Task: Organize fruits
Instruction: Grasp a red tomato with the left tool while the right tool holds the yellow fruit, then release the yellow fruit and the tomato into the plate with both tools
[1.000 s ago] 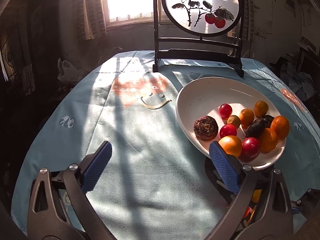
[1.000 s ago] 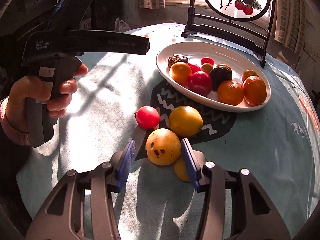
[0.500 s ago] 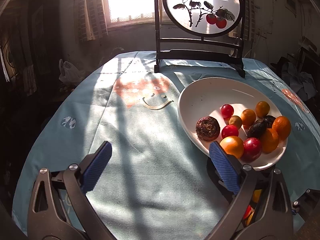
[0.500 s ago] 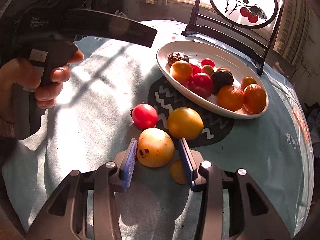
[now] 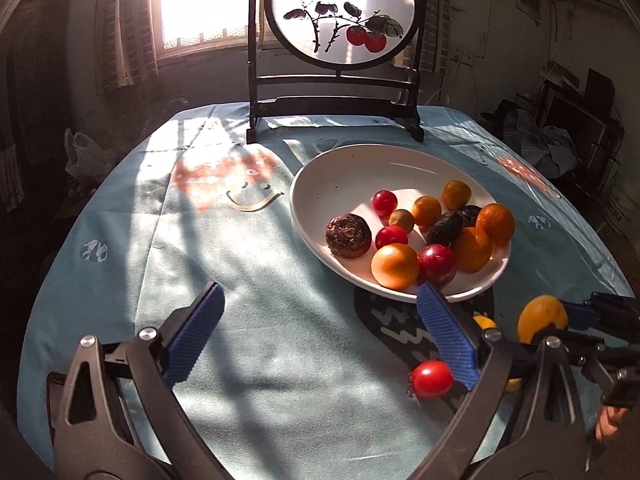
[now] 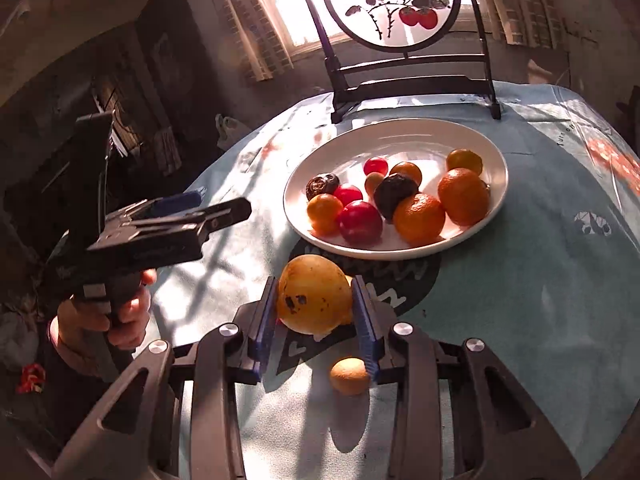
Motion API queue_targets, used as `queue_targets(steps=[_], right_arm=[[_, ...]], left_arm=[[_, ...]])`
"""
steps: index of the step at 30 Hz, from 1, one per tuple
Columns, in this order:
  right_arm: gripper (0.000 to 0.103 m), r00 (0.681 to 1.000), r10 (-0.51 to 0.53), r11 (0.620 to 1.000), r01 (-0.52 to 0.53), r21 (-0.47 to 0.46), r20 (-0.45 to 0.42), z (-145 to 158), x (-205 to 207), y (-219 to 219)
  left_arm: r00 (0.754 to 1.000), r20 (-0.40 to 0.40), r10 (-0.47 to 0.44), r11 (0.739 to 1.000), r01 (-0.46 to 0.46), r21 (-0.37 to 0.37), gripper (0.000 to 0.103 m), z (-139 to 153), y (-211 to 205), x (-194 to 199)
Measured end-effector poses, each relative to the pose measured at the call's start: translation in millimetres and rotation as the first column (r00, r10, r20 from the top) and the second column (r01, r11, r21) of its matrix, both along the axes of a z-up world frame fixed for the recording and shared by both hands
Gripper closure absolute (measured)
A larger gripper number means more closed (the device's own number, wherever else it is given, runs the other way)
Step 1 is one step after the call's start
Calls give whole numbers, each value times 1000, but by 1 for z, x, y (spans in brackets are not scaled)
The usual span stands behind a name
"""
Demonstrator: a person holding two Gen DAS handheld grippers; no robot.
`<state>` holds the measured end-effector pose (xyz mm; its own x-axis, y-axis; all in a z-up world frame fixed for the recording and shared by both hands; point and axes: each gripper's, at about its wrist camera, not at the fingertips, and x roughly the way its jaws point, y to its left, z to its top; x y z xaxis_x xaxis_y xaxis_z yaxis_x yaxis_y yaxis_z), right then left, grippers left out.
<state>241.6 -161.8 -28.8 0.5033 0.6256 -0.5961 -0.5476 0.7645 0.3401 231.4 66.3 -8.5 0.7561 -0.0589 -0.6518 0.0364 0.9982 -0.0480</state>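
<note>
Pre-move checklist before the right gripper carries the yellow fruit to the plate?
1. Grip: right gripper shut on the spotted yellow fruit, both pads touching it: ok.
2. Fruit clear of the cloth: looks lifted, small yellow fruit lies below it: ok.
3. Free spot on the white plate: far half bare: ok.
4. Left gripper open, holding nothing, off to the side: ok.
5. Red tomato on the cloth by the left gripper's finger, contact: cannot tell.
</note>
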Motion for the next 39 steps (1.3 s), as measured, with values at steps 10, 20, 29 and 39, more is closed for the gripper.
queue_targets(steps=[10,20,29,39], right_arm=[[66,995,-86,996,87,23,-44,-3,11,-16],[66,995,-86,996,86,10,-41,-5,10,-15],[66,995,-92,996,92,4,-28,-3,8,-15],[66,997,-81,997,81,0,-20,-3,7,-13]], left_arm=[[947,-112,-301,945,312,98,47,-39,-58,-24],[923,-161,-350,928,365,80,55,-52,-68,-19],[906,-177,-384,911,403,87,71,-57,-80,-18],[925,-134,-355,931,363,45,72,-44,-68,-22]])
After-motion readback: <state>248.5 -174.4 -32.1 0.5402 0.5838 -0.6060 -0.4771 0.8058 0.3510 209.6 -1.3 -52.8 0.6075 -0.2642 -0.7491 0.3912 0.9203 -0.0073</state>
